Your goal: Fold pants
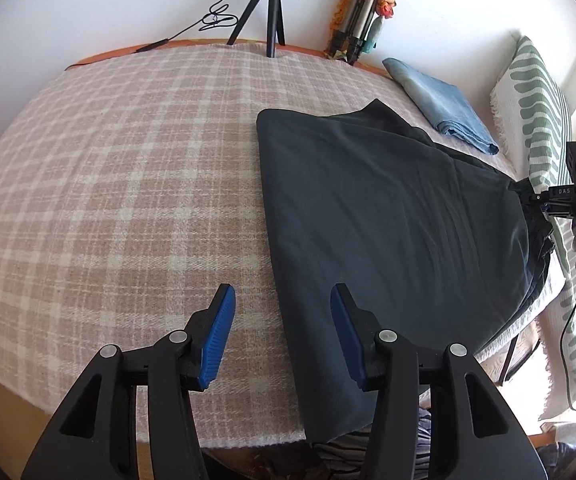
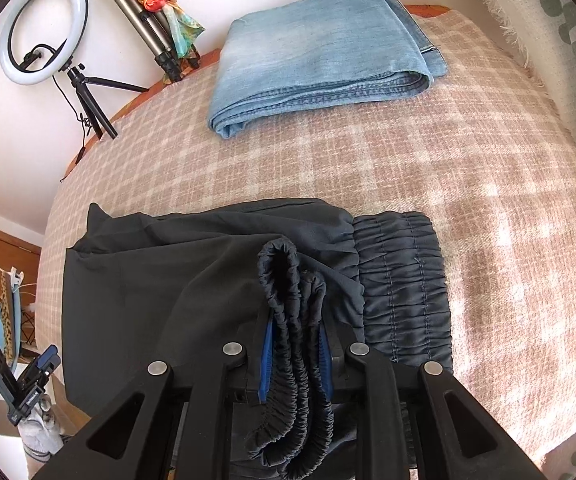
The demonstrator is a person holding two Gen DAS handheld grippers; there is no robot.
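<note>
Right wrist view: the right gripper [image 2: 293, 360] clenches the gathered cuffs [image 2: 288, 320] of the dark pants [image 2: 160, 280], which lie folded on the checked blanket [image 2: 487, 200]; the left gripper [image 1: 284, 320] hangs released above the pants' near edge; folded jeans [image 2: 319, 52] lie beyond.

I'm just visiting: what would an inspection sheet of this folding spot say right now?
Surface: plaid blanket covering the table.
Job's things: dark pants partly folded, cuffs bunched.
Clutter: folded jeans at the far side.
Grippers: left gripper open, holding nothing; right gripper shut on the cuffs.
Cables: black cable by a tripod.
Surroundings: ring light, white wall, patterned throw.
</note>
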